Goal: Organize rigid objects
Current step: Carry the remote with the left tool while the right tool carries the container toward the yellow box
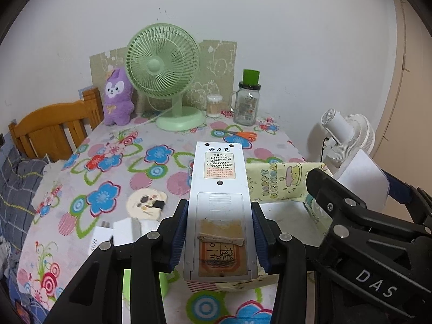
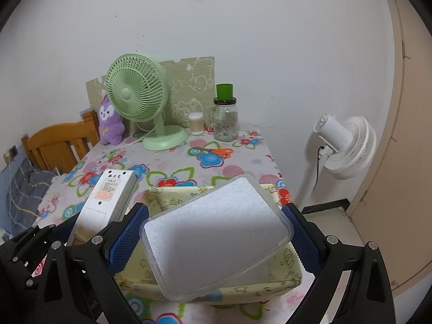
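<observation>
Left wrist view: my left gripper (image 1: 219,239) is clamped on the white remote (image 1: 219,202), back side up, pads pinching its long edges at the battery-cover end. I use the yellow fabric bin (image 2: 208,275) as landmark: the remote hangs in the air just left of it, above the flowered tablecloth (image 1: 108,167).

Handling, as I judge it: the remote is stiff, light, smooth plastic. The side-edge grip near 1 end leaves most of the body cantilevered forward, so it could pivot if I swing fast. A hold nearer mid-length would be steadier.

Right wrist view: my right gripper (image 2: 213,237) holds the clear plastic lid (image 2: 216,235), tilted, directly over the bin's opening. Jaws stand wide, and the lid spans nearly the whole gap. The left pad (image 2: 127,237) appears to touch its edge; contact at the right pad is hard to confirm, but nothing else supports the lid. I judge it thin, light, somewhat flexible and slippery, likely to bow or pop out under a hard squeeze.

Beyond the bin: green fan (image 2: 136,97), glass jar (image 2: 226,120), orange scissors (image 2: 218,152).
</observation>
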Demonstrator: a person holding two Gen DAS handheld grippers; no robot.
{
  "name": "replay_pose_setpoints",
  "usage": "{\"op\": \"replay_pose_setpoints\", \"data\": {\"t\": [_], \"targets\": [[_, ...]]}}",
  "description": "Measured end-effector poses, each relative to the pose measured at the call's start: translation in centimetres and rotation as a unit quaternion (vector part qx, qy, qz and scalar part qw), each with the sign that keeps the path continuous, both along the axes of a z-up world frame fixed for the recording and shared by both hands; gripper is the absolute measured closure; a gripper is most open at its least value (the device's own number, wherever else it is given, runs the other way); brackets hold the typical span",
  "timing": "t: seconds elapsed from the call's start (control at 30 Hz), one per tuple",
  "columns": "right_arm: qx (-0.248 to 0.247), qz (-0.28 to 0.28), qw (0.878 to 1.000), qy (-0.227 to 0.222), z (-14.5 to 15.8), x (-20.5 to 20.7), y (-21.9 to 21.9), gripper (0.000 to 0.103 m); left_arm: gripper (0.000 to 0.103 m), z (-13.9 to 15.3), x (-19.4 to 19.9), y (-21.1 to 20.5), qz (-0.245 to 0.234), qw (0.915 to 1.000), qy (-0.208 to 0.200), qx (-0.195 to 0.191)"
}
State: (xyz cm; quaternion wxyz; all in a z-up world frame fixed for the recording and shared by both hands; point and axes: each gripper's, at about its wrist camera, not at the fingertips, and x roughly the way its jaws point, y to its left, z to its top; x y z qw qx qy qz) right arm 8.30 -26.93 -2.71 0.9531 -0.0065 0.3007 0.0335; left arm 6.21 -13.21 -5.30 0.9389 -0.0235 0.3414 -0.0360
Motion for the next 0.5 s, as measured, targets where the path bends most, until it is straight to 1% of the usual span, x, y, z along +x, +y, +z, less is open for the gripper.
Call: {"op": "replay_pose_setpoints", "data": {"t": [0.27,0.5], "targets": [[0.006,-0.006,1.0,0.015,-1.2,1.6,-1.9,0.004,0.058,-1.0,1.2,-2.1,0.009,0.9999,0.006,0.002],[0.01,-0.01,0.999,0.033,-2.7,3.2,-3.1,0.004,0.058,-2.4,2.9,-3.4,0.009,0.9997,0.022,0.003]]}}
